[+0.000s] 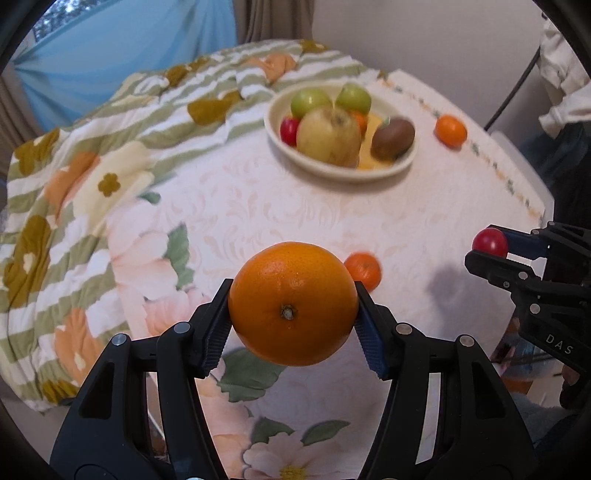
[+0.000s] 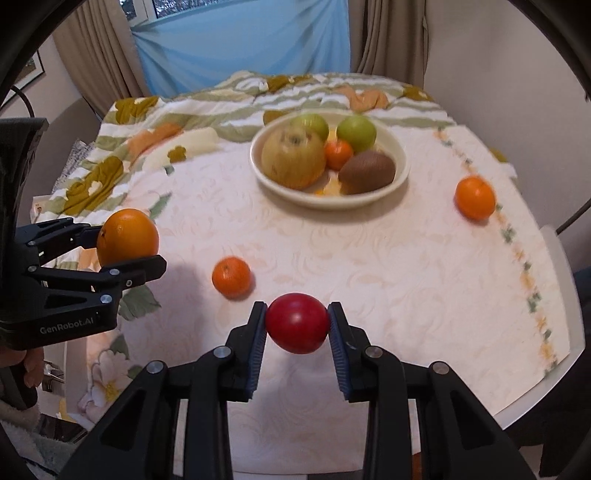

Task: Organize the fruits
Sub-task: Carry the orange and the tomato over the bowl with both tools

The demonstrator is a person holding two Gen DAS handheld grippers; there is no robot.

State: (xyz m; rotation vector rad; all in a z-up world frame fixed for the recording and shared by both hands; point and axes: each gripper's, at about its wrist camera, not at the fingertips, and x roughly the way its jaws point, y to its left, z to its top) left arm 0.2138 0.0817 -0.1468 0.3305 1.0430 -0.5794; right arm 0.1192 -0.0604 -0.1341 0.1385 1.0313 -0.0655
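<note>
While both tools grip fruit, mandarin before bowl

A lived-in room of a home, probably a dining corner: a table under a floral tablecloth, a fruit bowl, beige curtains beside a blue-draped window.

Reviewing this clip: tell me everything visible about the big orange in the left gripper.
The orange is large, round and bright, with glossy, finely pitted peel and a small brownish stem button facing the left wrist camera. It looks whole and unbruised. The left gripper is shut on it, its ribbed blue pads pressing opposite sides. It hangs clear above the tablecloth, touching nothing else. From the right wrist view it sits left of a small loose mandarin.
</note>
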